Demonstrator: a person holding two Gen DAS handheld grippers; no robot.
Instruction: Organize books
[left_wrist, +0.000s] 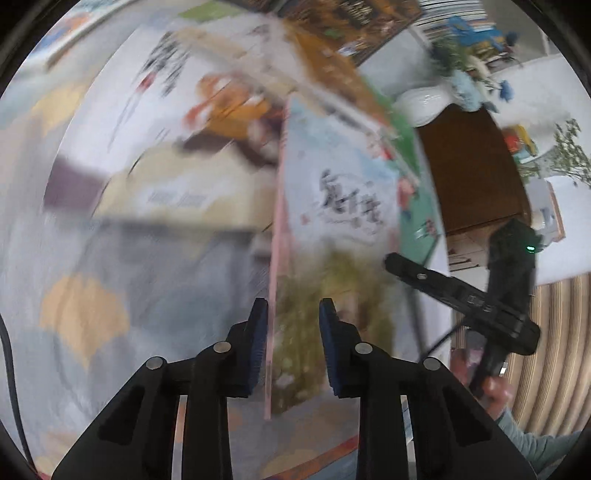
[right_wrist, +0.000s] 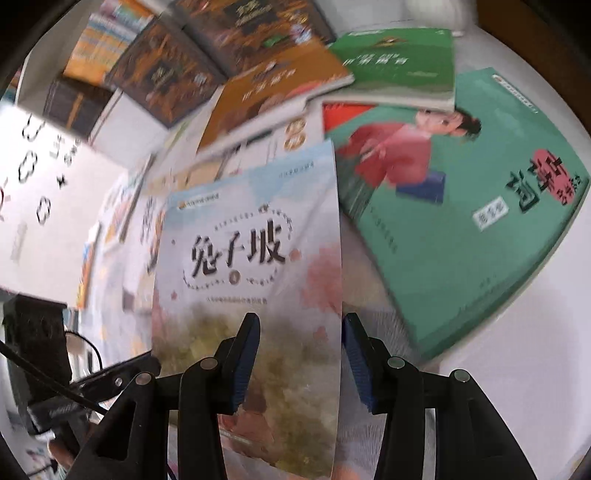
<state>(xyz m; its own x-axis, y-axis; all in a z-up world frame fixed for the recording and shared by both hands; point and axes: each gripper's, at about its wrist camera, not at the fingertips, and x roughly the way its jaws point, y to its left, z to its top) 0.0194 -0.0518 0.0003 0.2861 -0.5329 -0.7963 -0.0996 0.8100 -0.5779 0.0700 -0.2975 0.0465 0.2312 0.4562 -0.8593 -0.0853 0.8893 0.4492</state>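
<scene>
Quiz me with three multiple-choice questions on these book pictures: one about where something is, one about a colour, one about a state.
1. In the right wrist view, the teal-green book lies where from the pale blue book?
A) to its left
B) to its right
C) hidden under it

2. In the left wrist view, the pale blue book's spine is:
A) pink
B) black
C) yellow

3. The teal-green book is:
A) open at the middle
B) standing on a shelf
C) closed, cover up

Answers:
1. B, it fills the view beyond the pale blue book's right edge.
2. A, a pink strip runs down that edge.
3. C, its whole front cover shows as it lies on the white table.
</scene>
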